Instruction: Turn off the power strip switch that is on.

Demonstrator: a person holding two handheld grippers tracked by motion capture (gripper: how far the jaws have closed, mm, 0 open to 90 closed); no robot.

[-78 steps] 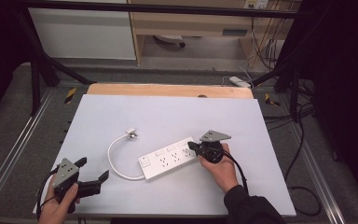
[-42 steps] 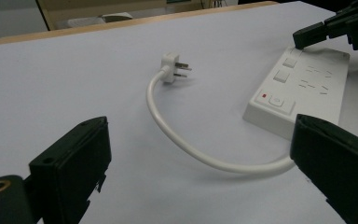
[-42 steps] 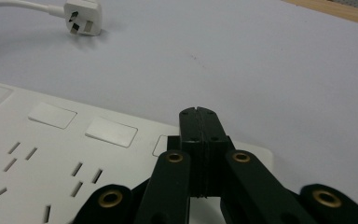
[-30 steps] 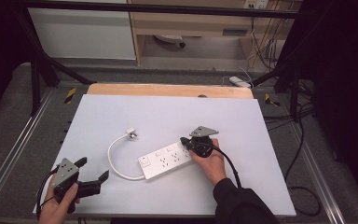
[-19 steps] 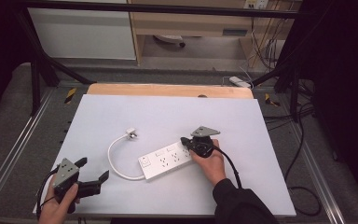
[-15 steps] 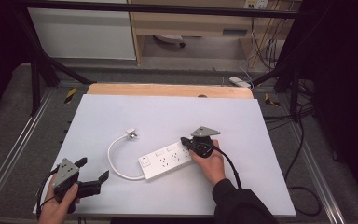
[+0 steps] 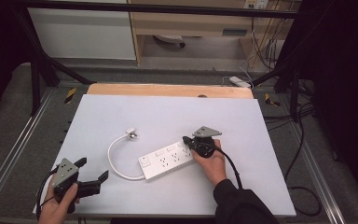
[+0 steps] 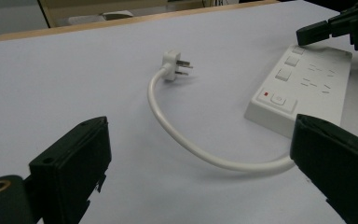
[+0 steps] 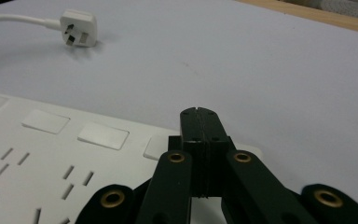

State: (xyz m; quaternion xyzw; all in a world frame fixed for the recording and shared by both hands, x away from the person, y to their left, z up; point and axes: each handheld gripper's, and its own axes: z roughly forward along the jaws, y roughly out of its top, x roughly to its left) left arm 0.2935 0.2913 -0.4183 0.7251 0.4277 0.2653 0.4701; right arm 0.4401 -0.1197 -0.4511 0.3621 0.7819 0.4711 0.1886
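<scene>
A white power strip lies slantwise at the middle of the white table, also seen as the power strip and the power strip. Its short white cable curls left to a plug, the plug, the plug. My right gripper is shut with nothing between its jaws, tips over the strip's far right end by the rocker switches. My left gripper stands open near the table's front left corner, apart from the cable, aimed at the strip.
The white table top ends in a wooden strip at the back. Metal frame rails run along both sides. Black cables hang off the right. Open surface lies behind and to the right of the strip.
My right gripper moved from the strip's right end a little up and left over its far edge, then held still. The left gripper has not moved.
</scene>
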